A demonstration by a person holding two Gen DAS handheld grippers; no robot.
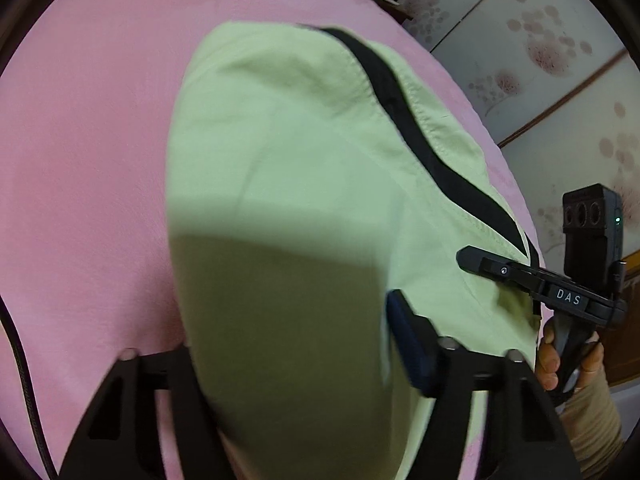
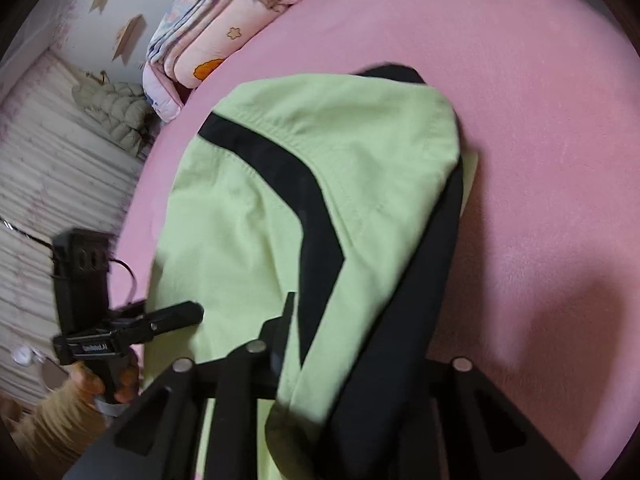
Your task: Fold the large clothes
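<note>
A light green garment with black stripes [image 1: 288,168] lies on the pink bed; it also shows in the right wrist view [image 2: 320,152]. My left gripper [image 1: 288,344] is shut on the garment's near edge, and the cloth drapes up over its left finger and hides it. My right gripper [image 2: 352,344] is shut on the green and black edge, and the cloth covers the gap between its fingers. Each gripper shows in the other's view: the right one [image 1: 500,270] at the garment's right edge, the left one [image 2: 176,316] at its left edge.
The pink bed sheet [image 1: 88,152] spreads around the garment, also in the right wrist view [image 2: 540,140]. Folded quilts [image 2: 208,40] are stacked at the bed's far left corner. A padded jacket [image 2: 116,112] lies on the floor. Flowered sliding panels [image 1: 540,60] stand to the right.
</note>
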